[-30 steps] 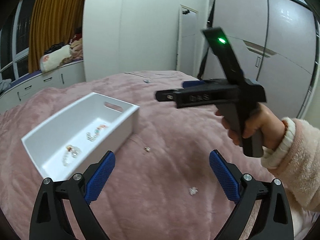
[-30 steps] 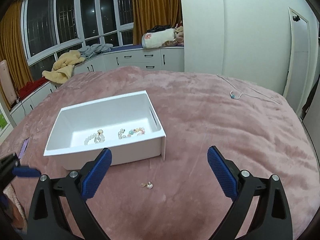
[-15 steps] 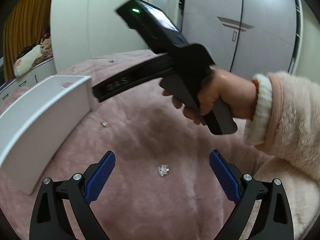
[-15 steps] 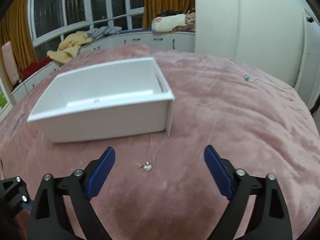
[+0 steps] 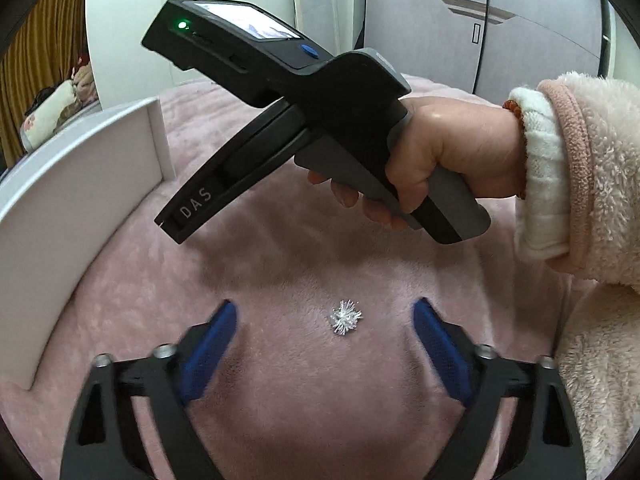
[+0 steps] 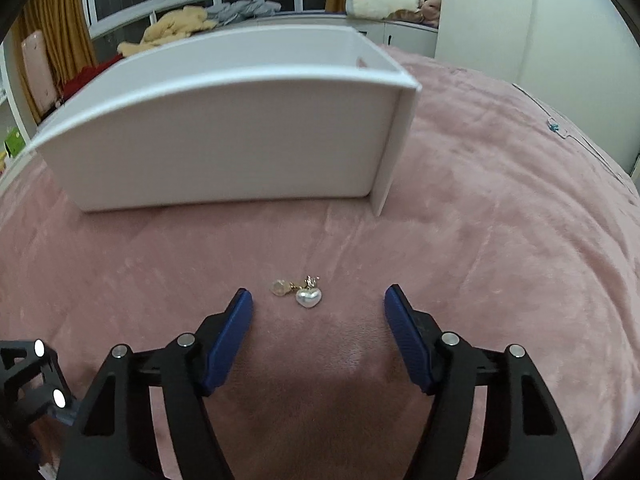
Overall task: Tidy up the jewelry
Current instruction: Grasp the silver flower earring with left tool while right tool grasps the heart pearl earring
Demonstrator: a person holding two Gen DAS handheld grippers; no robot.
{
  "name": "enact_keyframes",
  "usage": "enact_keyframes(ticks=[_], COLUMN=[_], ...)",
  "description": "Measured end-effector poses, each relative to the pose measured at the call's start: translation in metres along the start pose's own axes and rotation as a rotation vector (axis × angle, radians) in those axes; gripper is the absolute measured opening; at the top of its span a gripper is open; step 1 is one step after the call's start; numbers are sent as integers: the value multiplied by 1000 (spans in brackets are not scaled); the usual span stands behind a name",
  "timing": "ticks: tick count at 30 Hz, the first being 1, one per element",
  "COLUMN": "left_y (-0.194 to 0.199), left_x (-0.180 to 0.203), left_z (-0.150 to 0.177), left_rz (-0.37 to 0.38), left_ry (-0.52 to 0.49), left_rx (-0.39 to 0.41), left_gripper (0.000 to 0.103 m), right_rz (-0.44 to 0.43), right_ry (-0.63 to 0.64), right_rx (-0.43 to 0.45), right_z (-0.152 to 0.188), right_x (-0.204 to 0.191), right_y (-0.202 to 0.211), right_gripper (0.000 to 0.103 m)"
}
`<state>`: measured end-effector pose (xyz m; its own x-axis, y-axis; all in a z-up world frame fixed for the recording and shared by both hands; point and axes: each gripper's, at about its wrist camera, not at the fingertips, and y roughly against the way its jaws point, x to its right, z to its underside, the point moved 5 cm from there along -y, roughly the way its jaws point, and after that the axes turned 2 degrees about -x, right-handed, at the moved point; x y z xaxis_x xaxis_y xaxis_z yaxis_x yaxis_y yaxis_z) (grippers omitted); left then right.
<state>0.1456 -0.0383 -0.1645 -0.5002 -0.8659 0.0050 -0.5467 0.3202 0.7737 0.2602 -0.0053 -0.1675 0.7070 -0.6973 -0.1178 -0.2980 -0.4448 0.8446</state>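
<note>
A silver spiky brooch [image 5: 345, 317] lies on the pink blanket, just ahead of and between the tips of my open left gripper [image 5: 324, 312]. A pearl heart earring with gold parts [image 6: 300, 294] lies on the blanket just ahead of my open right gripper [image 6: 318, 300]. The white box [image 6: 224, 140] stands behind the earring; its inside is hidden from here. Its wall also shows at the left of the left wrist view [image 5: 80, 184]. The right gripper's body, held by a hand [image 5: 452, 160], hangs above the brooch in the left wrist view.
Pink blanket [image 6: 500, 220] covers the bed all around. A thin necklace with a blue piece [image 6: 554, 126] lies far right. Window bench with clothes and a pillow [image 6: 380, 0] stands behind. Wardrobe doors [image 5: 460, 20] rise beyond the bed.
Both grippers have dropped lower and closer to the blanket. The brooch now sits between the left fingertips and the earring just ahead of the right ones. Both stay open.
</note>
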Motion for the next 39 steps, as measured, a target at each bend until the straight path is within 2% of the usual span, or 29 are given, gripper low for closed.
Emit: enact_keyframes(ticks=[4,7,11,16,24,39], left_y=[-9,-14,-19,-20,-20,-16], left_x=[-3,-5,-4,-8,3,-1], left_z=[4,7,8,9,16,22], left_rz=[-3,-11,-21,-9,26,38], left_ry=[4,5,7,4,-10,5], left_rx=[-26,-37,-45,-45,-54,-55], left_gripper=[74,68,58,43,19,18], right_rz=[9,9,-12,-41,-24,0], right_ry=[19,41,48,57,77,37], right_rx=[-17,-28,-35,-42,-36,-12], right_z=[1,2,2,3,3,5], right_x=[-2,-5,-6,-9,-12,-8], right_y=[-8,-12,-13,-14,-9,18], right_gripper=[66,59,39,23,23,23])
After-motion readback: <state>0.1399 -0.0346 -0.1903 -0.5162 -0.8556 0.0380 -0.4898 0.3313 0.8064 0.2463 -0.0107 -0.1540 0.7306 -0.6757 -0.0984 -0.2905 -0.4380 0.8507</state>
